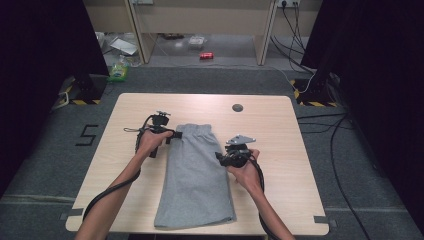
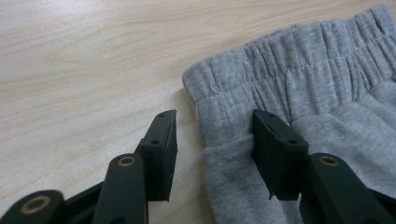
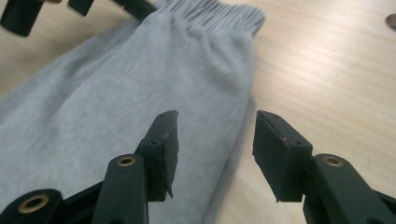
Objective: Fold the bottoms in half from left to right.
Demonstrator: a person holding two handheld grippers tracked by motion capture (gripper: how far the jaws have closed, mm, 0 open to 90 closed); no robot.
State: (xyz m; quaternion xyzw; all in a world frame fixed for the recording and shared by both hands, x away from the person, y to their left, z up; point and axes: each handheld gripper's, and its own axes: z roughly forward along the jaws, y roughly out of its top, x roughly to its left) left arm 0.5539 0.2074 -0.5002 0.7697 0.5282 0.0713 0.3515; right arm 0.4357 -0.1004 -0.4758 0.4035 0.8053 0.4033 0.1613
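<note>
Lying lengthwise at the centre of the high view: one pair of grey shorts point(image 1: 195, 172), folded, waistband toward the top, on one wooden worktop point(image 1: 280, 150). Two grippers. Left gripper point(image 2: 215, 140): fingers half open, straddling the shorts' waistband corner, gripping nothing. Right gripper point(image 3: 215, 149): fingers half open over the shorts' right edge at mid-length, holding nothing.

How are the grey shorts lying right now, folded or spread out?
Folded: the grey shorts lie as one narrow strip on the table, legs stacked.
</note>
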